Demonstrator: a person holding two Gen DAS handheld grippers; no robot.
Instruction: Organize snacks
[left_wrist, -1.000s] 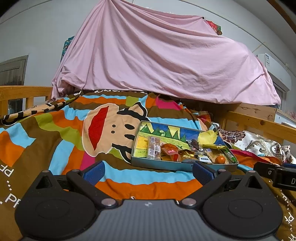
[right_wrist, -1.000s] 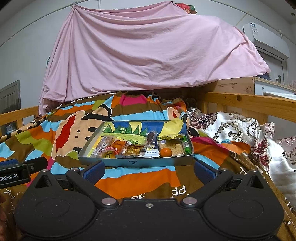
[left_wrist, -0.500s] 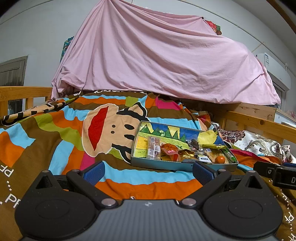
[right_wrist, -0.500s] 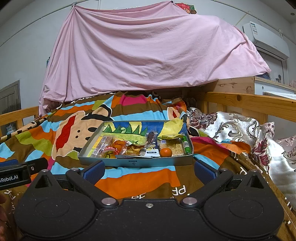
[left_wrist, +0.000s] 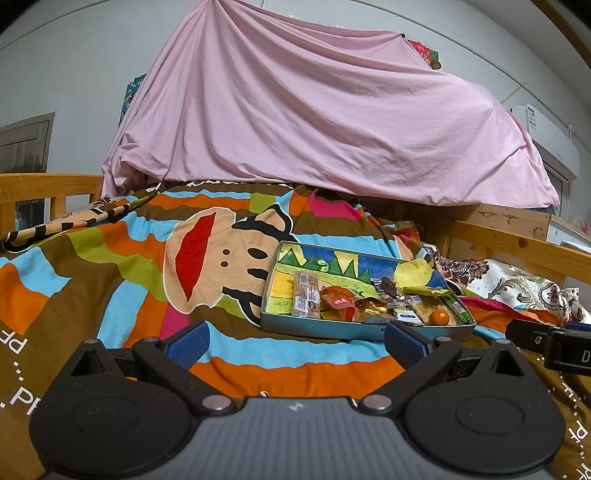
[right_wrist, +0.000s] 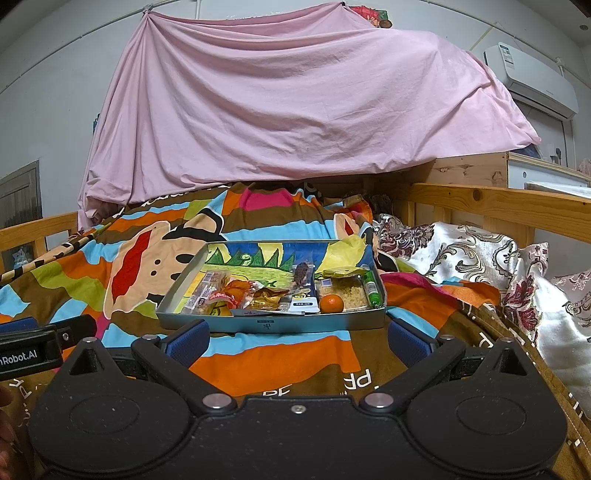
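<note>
Crinkled foil and clear plastic film make up most of the snacks (right_wrist: 258, 293), so they are judged light, soft and slippery; they would best be pinched at a flat sealed edge rather than across the puffed middle, where the contents could be crushed. The small orange fruit (right_wrist: 331, 303) is judged round and apt to roll, and should be taken across its widest part with little force. The green tube (right_wrist: 371, 290) looks stiff and could be taken at mid-length.

The snacks are heaped in a shallow metal tray (right_wrist: 273, 325) with a painted landscape on its floor, set on a striped cartoon blanket (right_wrist: 258, 354) on a wood-railed bed. A long clear-wrapped bar (left_wrist: 306, 297) lies toward the tray's left end, orange and gold wrappers sit in the middle, and a yellow packet (right_wrist: 343, 258) is propped at the far right corner. The tray itself is judged rigid but thin-walled.

The left gripper (left_wrist: 293, 341) and the right gripper (right_wrist: 297, 338) are both spread wide, nothing being held, and both are kept just short of the tray's near wall.
</note>
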